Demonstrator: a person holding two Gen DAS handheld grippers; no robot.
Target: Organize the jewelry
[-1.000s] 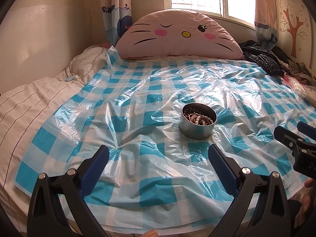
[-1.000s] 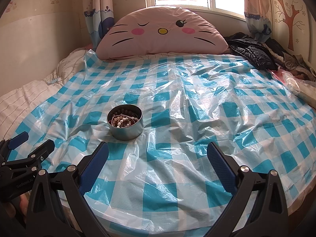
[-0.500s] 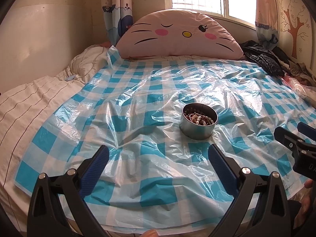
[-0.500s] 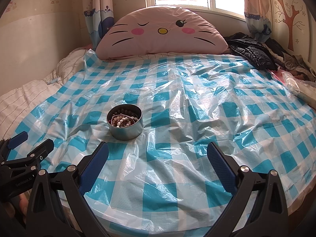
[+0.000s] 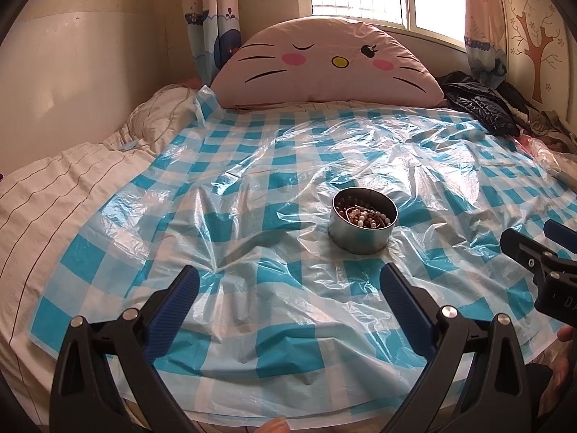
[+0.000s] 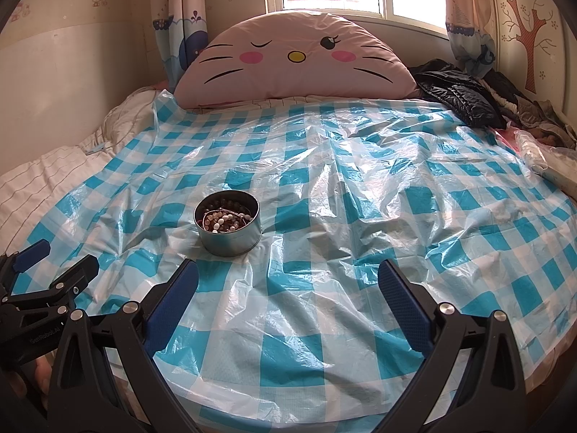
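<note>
A round metal tin [image 5: 362,240] stands on the blue-and-white checked plastic sheet [image 5: 252,187] on the bed. It holds beaded jewelry [image 5: 364,217] in brown and white. In the right wrist view the tin [image 6: 230,238] is left of centre with the beads [image 6: 225,221] inside. My left gripper [image 5: 288,288] is open and empty, just short of the tin and a little to its left. My right gripper [image 6: 288,287] is open and empty, to the right of the tin. Each gripper shows at the edge of the other's view: the right one [image 5: 530,241], the left one [image 6: 57,263].
A pink cat-face cushion [image 5: 324,61] leans at the head of the bed under the window. Dark clothes [image 5: 483,106] and a plastic bag [image 6: 537,151] lie at the far right. A striped white blanket [image 5: 54,195] covers the left side.
Both views have shifted only very slightly; the tin and both open grippers stay as they were.
</note>
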